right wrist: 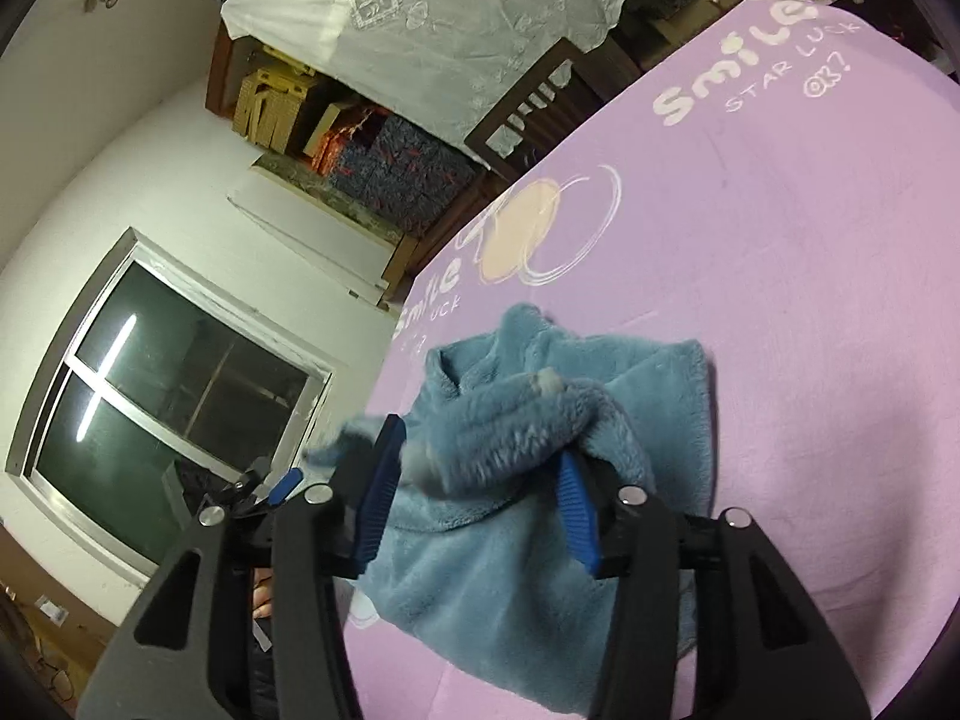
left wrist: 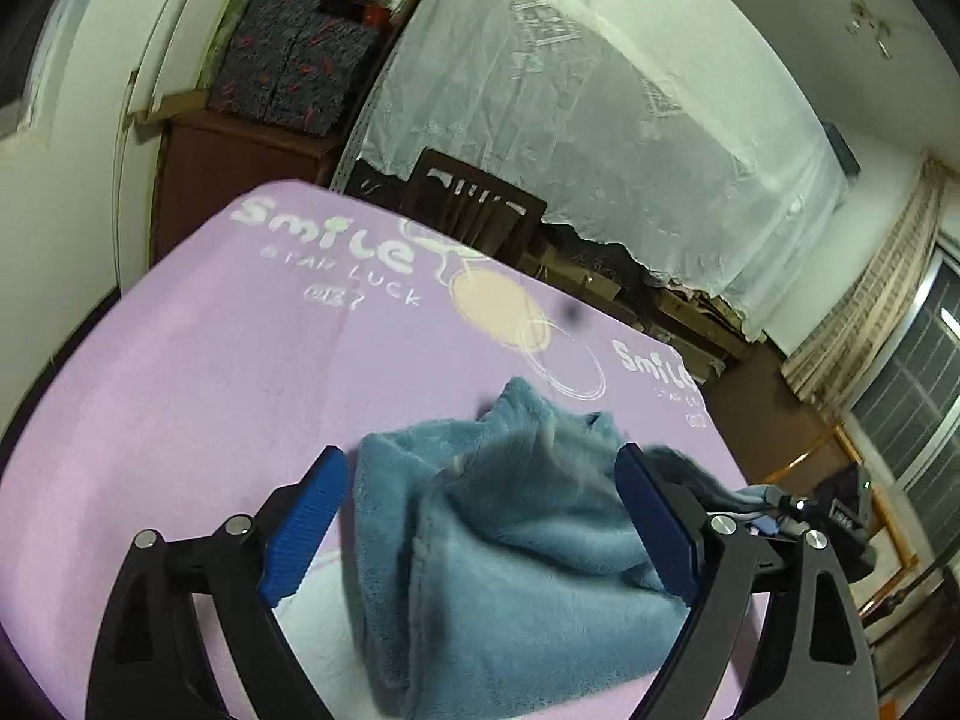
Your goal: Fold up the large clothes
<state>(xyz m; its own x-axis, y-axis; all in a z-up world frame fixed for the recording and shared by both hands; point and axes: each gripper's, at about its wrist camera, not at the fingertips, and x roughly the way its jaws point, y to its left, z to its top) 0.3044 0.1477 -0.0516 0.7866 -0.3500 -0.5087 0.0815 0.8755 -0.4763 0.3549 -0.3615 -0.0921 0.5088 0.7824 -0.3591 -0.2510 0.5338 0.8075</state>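
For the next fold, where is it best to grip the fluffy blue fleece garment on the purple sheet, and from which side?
Probably grip the fluffy blue fleece garment at its free far edge, the flap lying flat on the purple sheet in the right wrist view. Come in low from the near side. The middle is bunched into thick folds, which a pinch would likely gather unevenly.

White walls (right wrist: 150,168) all round. Desk w/ lilac cover (left wrist: 198,372) printed "Smile STAR LUCK" in white, plus a cream circle motif. Dark wood chair back (left wrist: 474,204) just behind the desk's far edge. Behind that, a big white lace cloth (left wrist: 600,120) draped over stacked stuff, cardboard boxes (left wrist: 606,285) showing under its hem. Brown cabinet (left wrist: 234,180) by the wall w/ dark patterned boxes (left wrist: 294,60) on top. Window (right wrist: 174,384) dark, reflecting a strip light; beige curtain (left wrist: 864,300) beside the window in left wrist view
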